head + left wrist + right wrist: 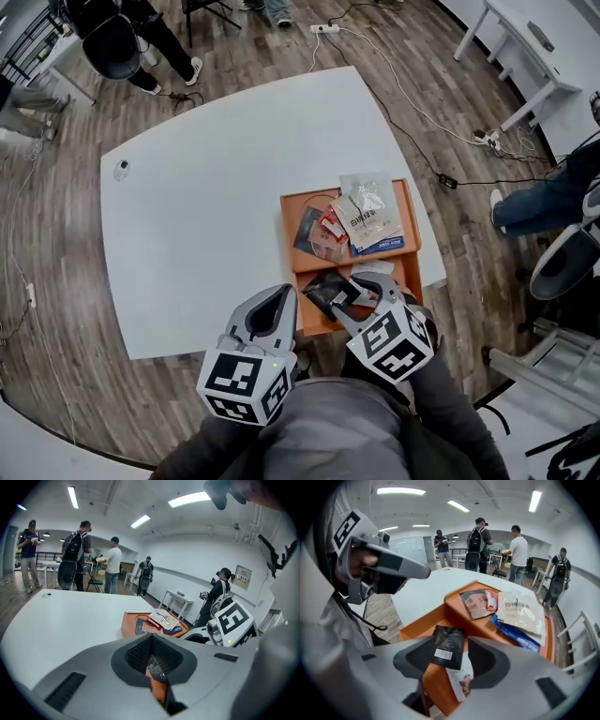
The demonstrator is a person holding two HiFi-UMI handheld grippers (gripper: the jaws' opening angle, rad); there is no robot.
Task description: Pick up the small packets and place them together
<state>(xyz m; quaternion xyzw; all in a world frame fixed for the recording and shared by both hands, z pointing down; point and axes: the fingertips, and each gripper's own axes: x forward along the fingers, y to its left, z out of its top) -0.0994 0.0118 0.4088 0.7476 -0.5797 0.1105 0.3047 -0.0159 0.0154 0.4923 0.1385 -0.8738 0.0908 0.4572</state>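
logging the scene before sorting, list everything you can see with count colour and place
table: one, white, centre
tray: one, orange, two parts, table's near right edge
piled packets: about five, beige, clear, blue, red, dark, tray's far part
black packet: one, tray's near part
white packet: one, next to the black one
small round thing: one, grey, table's far left
power strips: two, white, floor
people: several, around the room
left gripper: grey, shut, empty
right gripper: grey, open around the black packet
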